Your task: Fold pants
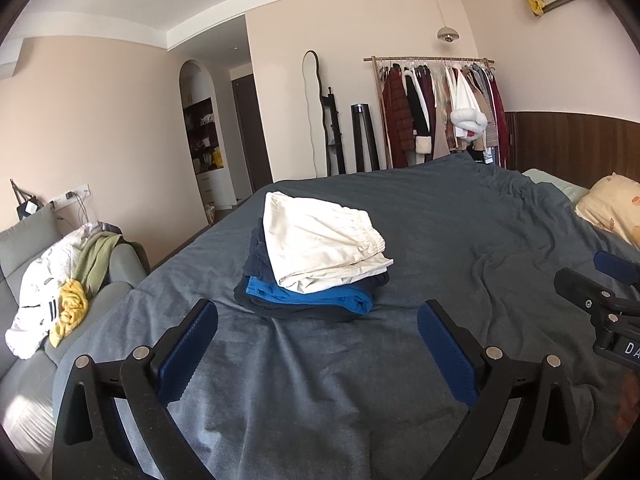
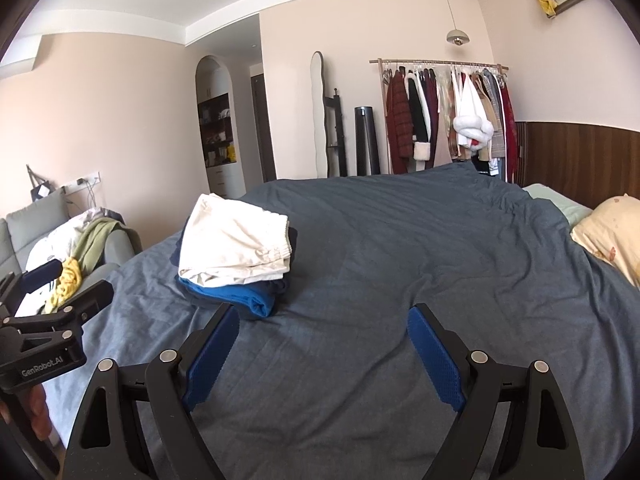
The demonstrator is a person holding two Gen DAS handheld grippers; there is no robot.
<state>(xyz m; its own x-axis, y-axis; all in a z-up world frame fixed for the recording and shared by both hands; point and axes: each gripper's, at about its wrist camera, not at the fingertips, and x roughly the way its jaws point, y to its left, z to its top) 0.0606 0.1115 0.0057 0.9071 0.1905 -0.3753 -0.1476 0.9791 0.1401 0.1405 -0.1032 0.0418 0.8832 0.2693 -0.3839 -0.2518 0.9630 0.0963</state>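
Left hand-held gripper (image 2: pixel 60 284) marked "GenRobot.AI"; other reads "DA", perhaps cut.

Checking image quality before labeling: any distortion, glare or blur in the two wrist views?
Left wrist view: strong fisheye bending, dark vignette corners, sunlit patch on the grey sofa, folded cream pants sharp. Right wrist view: same bowed ceiling lines, soft even daylight on the dark blue-grey bedspread, no glare, no motion blur.

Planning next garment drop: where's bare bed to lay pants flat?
Free: blanket between folded stack and pillow; also the strip between stack and both open grippers, left, right. Crowded: sofa with its heaped laundry.
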